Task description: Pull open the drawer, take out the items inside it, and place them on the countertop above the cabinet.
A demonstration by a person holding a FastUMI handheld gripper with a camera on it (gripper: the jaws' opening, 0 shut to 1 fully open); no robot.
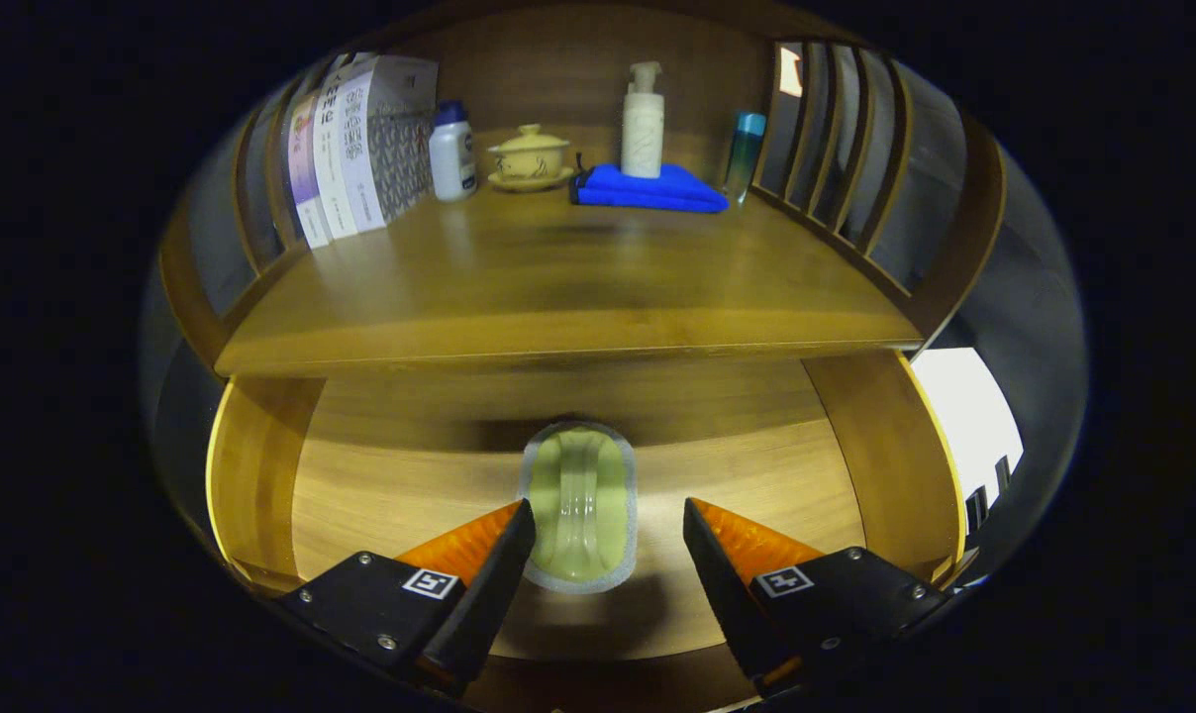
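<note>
Gripper view: your gripper (608, 525) hangs over the open drawer (380, 475), jaws released, straddling a pale green item (578, 505) without touching it.

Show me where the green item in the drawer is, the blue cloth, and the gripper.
green item (578, 505): gripper view, its middle, between the open fingers.
blue cloth (657, 190): gripper view, folded front part.
gripper (608, 530): gripper view, midway between fingertips.
</note>
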